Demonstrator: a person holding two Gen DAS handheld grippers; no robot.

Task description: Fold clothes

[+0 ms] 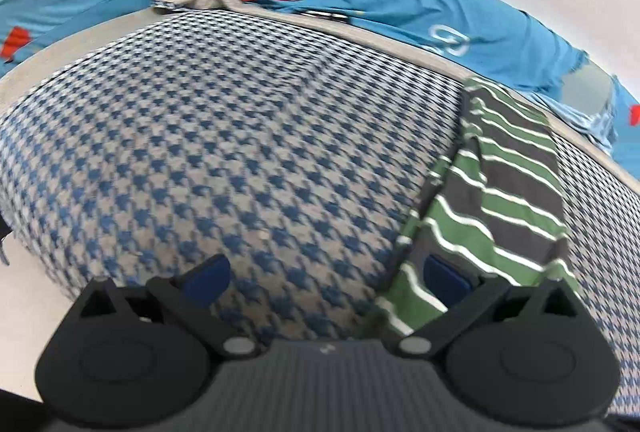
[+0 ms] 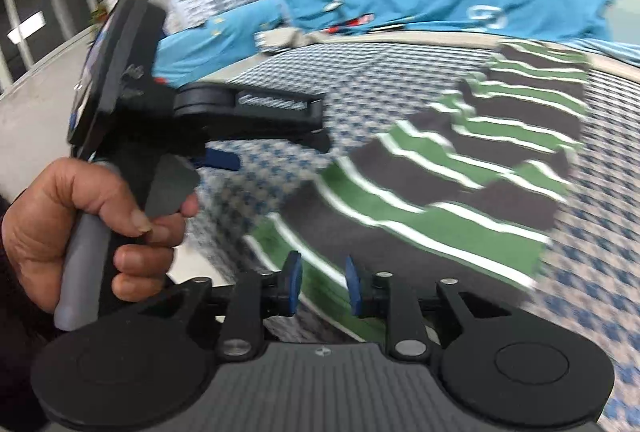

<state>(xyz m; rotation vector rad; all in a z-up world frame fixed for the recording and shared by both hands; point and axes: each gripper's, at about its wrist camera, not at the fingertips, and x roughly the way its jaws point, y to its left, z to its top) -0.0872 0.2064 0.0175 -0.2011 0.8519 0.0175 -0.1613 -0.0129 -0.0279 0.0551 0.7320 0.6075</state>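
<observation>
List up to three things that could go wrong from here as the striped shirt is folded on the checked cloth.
1. The striped shirt lies rumpled, so a fold could set in creases.
2. The right gripper stands open with nothing between its pads; it may pinch the checked cloth too.
3. The left gripper, wide open beside the shirt, may miss its edge.

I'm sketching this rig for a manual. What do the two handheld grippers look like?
Both match: the left gripper and right gripper have black linkage arms on round black discs, silver pivot pins, a ribbed grey base and blue pads. The left one's grey handle carries a flat black plate. No cables visible.
</observation>
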